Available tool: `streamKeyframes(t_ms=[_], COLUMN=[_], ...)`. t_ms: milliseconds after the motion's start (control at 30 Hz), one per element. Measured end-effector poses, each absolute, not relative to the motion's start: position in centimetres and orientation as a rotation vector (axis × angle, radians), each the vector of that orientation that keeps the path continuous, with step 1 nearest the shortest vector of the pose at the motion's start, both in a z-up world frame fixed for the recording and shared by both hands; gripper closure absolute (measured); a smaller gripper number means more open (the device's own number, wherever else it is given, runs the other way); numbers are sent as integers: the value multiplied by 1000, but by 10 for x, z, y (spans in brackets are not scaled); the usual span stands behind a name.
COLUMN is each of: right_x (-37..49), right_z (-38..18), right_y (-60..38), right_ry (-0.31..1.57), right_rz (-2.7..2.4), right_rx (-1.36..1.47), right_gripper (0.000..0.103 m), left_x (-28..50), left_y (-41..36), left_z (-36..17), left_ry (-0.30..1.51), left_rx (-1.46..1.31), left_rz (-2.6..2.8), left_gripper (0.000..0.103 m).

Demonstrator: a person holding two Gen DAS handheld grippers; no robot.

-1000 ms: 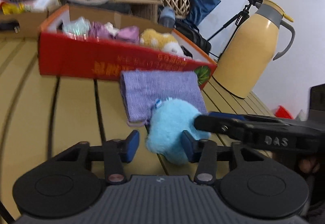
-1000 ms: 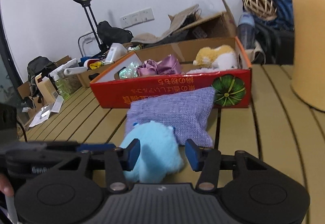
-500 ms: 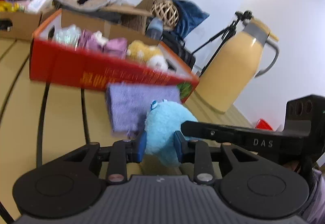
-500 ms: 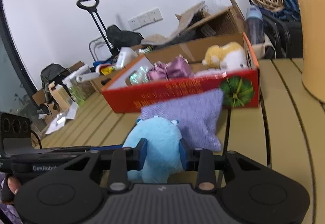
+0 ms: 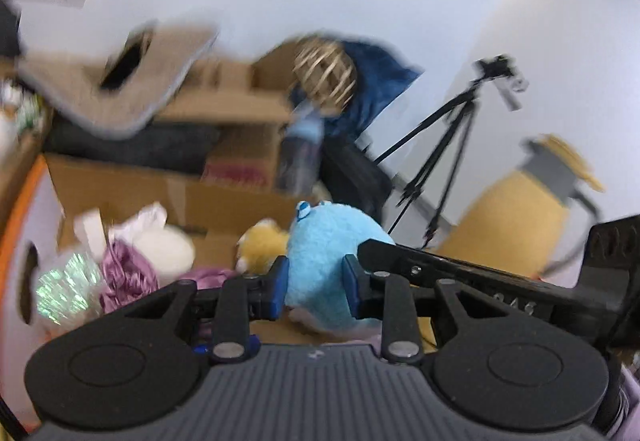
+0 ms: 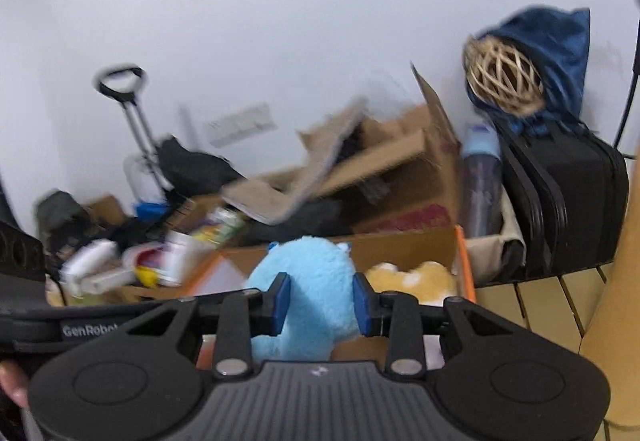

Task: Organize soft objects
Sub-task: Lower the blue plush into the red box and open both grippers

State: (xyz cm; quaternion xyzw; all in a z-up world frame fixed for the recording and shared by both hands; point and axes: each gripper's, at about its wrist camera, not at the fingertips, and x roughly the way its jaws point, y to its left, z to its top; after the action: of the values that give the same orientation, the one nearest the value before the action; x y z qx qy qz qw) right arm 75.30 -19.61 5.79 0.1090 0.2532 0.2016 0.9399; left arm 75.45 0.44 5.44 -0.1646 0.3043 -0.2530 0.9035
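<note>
Fluffy light-blue plush toy (image 5: pixel 324 261) now lifted off tabletop, carried over open red cardboard box (image 5: pixel 28 201) of soft things. Left tongs (image 5: pixel 314 289) and right tongs (image 6: pixel 320 301) both clamped on it (frames blurred, mid-move). Next: release into box.

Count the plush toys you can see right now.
3. The blue plush is squeezed between both grippers above the box; a yellow plush and a white plush lie inside. Others may be hidden.

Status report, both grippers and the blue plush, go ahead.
Left gripper and right gripper both shut on blue plush. Plush held above red box. Nothing blocking.
</note>
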Motion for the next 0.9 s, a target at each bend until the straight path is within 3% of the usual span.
streamKeyframes(t_ms=[133,167,267,533,633,767,833,900], right_x=[790,789,784,738,692,627,596,562], right_z=[16,9,-1,54,83,108,114,116], right_y=[-173,-163,-149,-162,-174,-186,-190,-194], right_ry=[644,634,614,500,436,369,349,331], right_rz=[346,334,314,351,389,445,464,485], right_rx=[97,5,-91,-65,-43,-28,-21,-17], right_gripper=[75,81,81,81,81,80,76,65], left_x=[791,790,785,722,665,587,548,514], left_y=[-5,-5,0,19,35,50,54,59], left_z=[13,9,5,52,73,85,87,85], left_ry=[781,773,737,605,531,463,433,397], left_rx=[-267,-246,-234,-178,-169,-148,-142,-142], left_rz=[-450,-438,-451,-375,-357,-272,-235,-215], left_gripper=[75,75,74,72,60,55,48,39])
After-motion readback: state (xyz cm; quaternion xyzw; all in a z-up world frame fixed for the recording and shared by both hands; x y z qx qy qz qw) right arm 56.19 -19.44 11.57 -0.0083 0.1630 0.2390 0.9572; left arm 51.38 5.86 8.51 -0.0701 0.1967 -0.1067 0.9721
